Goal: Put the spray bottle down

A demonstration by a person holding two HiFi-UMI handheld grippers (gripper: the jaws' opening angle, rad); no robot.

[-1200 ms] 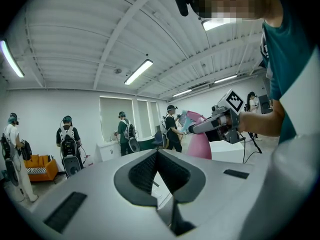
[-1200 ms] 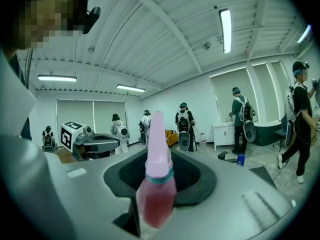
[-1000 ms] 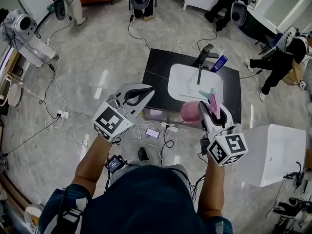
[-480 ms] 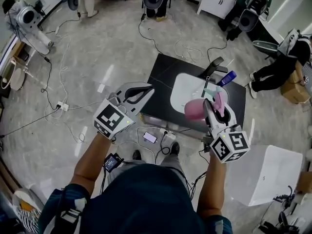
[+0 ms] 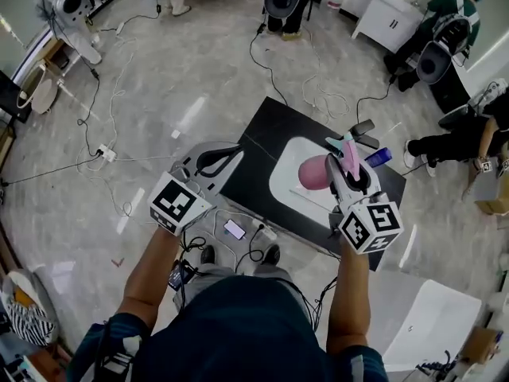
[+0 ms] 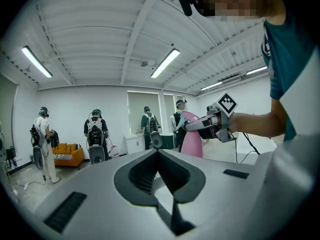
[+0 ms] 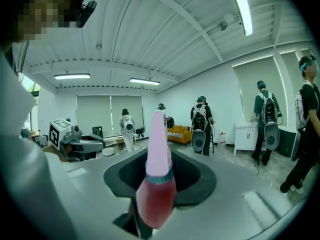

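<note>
Now the right gripper (image 5: 350,164), pinching the spray bottle (image 5: 316,172), had moved over the sink (image 5: 285,183) at one o'clock, so set-down seemed near. The left gripper (image 5: 216,158) stayed pressed together, empty.

pink spray bottle (image 5: 322,171) above white basin (image 5: 290,183)

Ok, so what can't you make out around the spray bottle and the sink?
The spray bottle near end: right gripper view, blurred, too close to the lens.
The sink floor under it: head view, covered by bottle and right tool.
The blue bottle on the counter: head view, too small to identify.
</note>
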